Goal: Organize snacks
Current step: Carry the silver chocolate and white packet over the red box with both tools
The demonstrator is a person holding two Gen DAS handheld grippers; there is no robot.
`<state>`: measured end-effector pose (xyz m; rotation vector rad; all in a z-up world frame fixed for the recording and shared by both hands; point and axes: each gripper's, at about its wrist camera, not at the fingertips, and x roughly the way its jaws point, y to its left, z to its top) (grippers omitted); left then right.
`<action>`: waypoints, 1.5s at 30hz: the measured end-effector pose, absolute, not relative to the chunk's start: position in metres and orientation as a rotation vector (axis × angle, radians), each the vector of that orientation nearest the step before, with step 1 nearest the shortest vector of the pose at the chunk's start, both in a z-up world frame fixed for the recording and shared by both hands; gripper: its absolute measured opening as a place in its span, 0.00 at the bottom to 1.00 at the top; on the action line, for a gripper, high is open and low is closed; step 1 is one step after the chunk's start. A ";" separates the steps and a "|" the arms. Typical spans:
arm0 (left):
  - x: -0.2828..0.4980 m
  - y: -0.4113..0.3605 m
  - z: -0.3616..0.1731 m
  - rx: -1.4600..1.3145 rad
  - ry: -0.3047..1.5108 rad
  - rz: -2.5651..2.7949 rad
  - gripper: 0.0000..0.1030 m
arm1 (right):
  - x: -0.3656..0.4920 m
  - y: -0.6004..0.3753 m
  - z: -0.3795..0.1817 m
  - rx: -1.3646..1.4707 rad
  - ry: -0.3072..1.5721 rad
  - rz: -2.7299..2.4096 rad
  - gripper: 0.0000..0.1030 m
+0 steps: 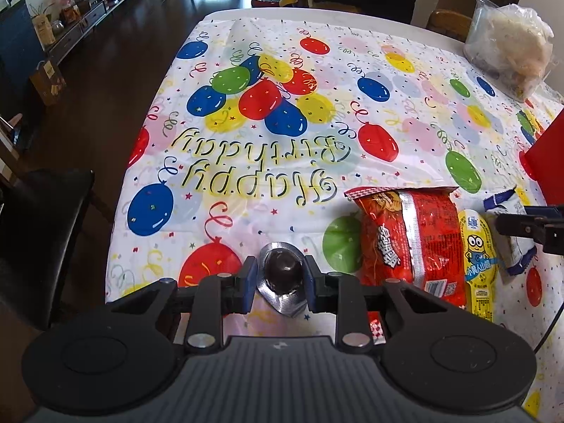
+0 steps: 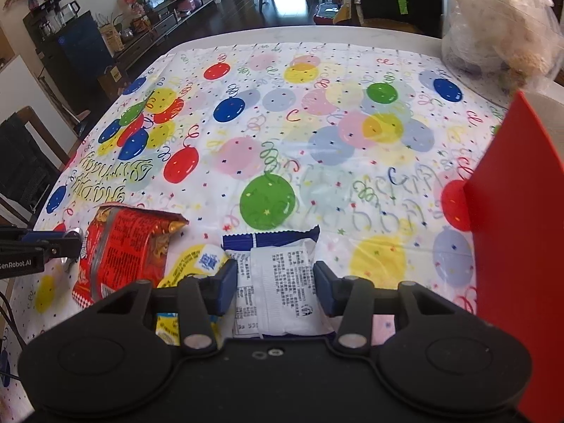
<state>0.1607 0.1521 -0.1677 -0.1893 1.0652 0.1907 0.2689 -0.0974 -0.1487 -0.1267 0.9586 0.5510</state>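
My left gripper (image 1: 280, 275) is shut on a silver foil pack with a dark round snack (image 1: 283, 271), near the table's front edge. To its right lie a red snack bag (image 1: 412, 243), a yellow minion packet (image 1: 479, 257) and a white-and-blue packet (image 1: 514, 236). My right gripper (image 2: 275, 285) straddles the white-and-blue packet (image 2: 278, 282), its pads touching the packet's sides. The red bag (image 2: 123, 250) and yellow packet (image 2: 190, 264) lie to its left. The left gripper (image 2: 53, 246) shows at the far left of the right wrist view. The right gripper (image 1: 528, 225) shows at the left wrist view's right edge.
A balloon "Happy Birthday" tablecloth (image 1: 282, 123) covers the table. A red box (image 2: 511, 211) stands at the right, also showing in the left wrist view (image 1: 550, 162). A clear bag of pale food (image 2: 493, 28) sits at the far right corner. A dark chair (image 1: 38, 239) stands left of the table.
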 end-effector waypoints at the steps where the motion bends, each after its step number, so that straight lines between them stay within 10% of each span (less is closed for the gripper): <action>1: 0.159 0.152 -0.167 -0.193 1.064 0.190 0.26 | 0.267 -0.100 -0.147 -0.117 0.956 0.550 0.44; 45: 0.176 -0.085 -0.029 -0.060 0.909 -0.066 0.26 | 0.242 -0.308 -0.032 0.037 0.760 0.465 0.44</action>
